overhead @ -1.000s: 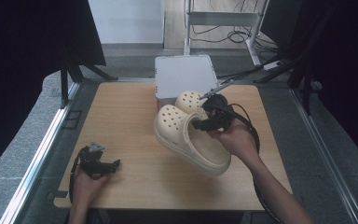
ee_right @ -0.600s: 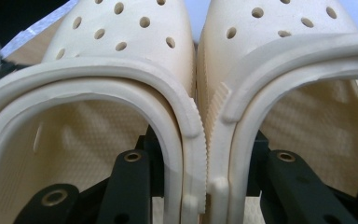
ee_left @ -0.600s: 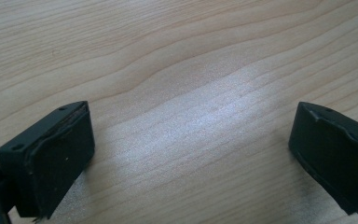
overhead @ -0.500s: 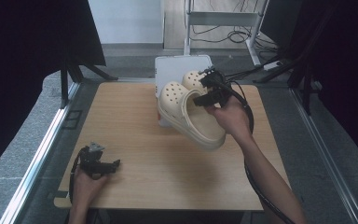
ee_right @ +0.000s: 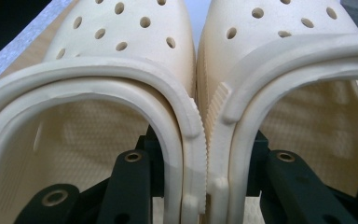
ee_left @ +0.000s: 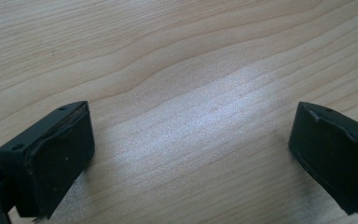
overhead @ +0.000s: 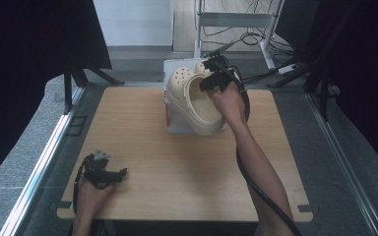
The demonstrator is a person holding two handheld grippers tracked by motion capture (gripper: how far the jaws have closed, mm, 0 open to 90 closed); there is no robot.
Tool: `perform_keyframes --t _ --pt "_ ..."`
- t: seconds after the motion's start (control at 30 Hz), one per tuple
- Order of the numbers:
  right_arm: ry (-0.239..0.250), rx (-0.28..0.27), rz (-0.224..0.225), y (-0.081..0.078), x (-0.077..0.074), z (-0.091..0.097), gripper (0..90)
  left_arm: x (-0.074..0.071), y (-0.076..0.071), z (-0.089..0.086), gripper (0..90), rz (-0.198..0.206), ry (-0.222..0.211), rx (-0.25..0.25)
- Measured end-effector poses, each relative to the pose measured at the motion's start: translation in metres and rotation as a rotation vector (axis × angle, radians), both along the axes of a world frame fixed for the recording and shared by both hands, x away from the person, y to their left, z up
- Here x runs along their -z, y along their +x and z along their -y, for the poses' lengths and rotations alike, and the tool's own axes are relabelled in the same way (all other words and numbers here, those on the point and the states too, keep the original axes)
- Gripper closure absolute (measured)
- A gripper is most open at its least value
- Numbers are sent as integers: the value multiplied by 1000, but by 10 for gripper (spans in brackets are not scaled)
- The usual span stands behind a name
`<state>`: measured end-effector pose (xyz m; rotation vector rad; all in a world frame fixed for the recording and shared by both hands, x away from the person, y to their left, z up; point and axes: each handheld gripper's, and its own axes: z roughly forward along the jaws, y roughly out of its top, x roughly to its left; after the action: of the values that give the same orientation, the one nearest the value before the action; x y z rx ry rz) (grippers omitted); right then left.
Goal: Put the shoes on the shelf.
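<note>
Since the earlier frames, the right gripper [overhead: 215, 78] has carried the pair of cream clogs [overhead: 197, 101] away from the middle of the table [overhead: 142, 147] toward its far edge, so that the pair now hangs in front of the white box [overhead: 173, 120] standing there. In the right gripper view, one jaw sits inside each clog, and the two inner side walls [ee_right: 200, 140] are pinched together between them; the gripper is thus clamped on the pair, with the perforated toes pointing away from it. In the high view the clogs hang below and to the left of this gripper, heels lowest, clear of the tabletop. The left gripper [overhead: 103, 173] rests near the table's near-left corner, well apart from the clogs; the left gripper view shows its jaws spread wide over bare wood grain [ee_left: 191, 93] with nothing between them.
</note>
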<state>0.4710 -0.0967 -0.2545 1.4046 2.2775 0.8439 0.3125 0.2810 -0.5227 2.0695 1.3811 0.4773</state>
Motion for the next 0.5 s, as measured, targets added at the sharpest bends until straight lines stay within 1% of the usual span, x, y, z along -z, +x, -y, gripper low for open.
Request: perform_keyframes --t 0.23,0.27,0.3,0.33,0.37,0.4,0.43,0.5 --pt "6 79 -8 28 6 -14 647 0 0 1 2 0 -5 -3" --pt "6 98 -5 37 8 -18 647 0 0 1 2 0 -5 -2" --pt "6 98 -5 37 8 -18 647 0 0 0 2 -2 -6 2" --pt "10 114 -9 44 10 -22 647 0 0 1 2 -3 -6 3" --pt "10 114 -9 44 10 -22 647 0 0 0 2 -3 -6 4" --pt "12 124 -13 50 12 -24 647 0 0 0 2 -4 -6 5" --pt "12 124 -13 50 12 -24 647 0 0 0 2 -4 -6 5" --pt "17 137 -16 58 14 -27 647 0 0 0 2 -4 -6 5"
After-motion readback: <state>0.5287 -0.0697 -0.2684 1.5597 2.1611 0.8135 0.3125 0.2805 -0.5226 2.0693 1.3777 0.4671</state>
